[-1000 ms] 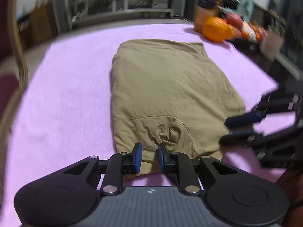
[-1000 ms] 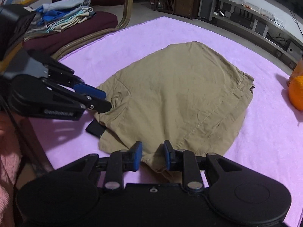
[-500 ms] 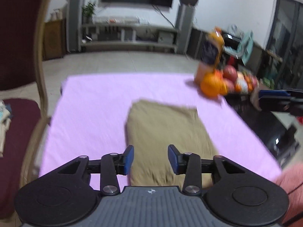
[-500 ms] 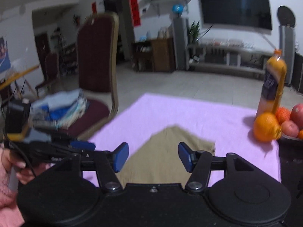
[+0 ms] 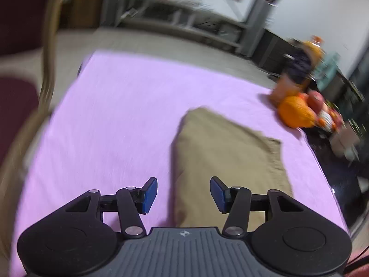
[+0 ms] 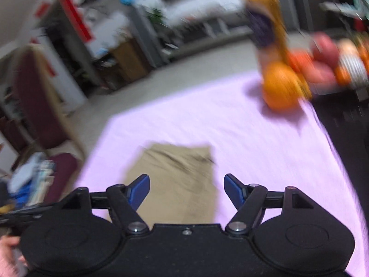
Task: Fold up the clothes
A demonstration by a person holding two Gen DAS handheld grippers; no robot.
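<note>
Lying flat on the pink cloth [image 5: 129,106] that covers the table: one folded khaki garment [image 5: 226,157], a neat rectangle, nearer the near edge than the far one, well apart from the fruit.

Left gripper [image 5: 183,194]: raised above the cloth, blue pads spread wide, nothing between them. The garment's left edge shows in the gap.

Right gripper [image 6: 186,190]: likewise raised, fingers wide apart and empty, the garment [image 6: 177,180] seen below between them.

Far right corner of the table: an orange [image 5: 296,113], red apples [image 6: 322,53] and an orange drink bottle [image 6: 267,23], grouped close together; all blurred.

Left of the table: a chair [image 6: 43,97] with dark red back and seat, a stack of folded clothes [image 6: 32,180] on a seat beside it.

Lower left edge of the right wrist view: a person's hand [image 6: 10,257], partly seen.
</note>
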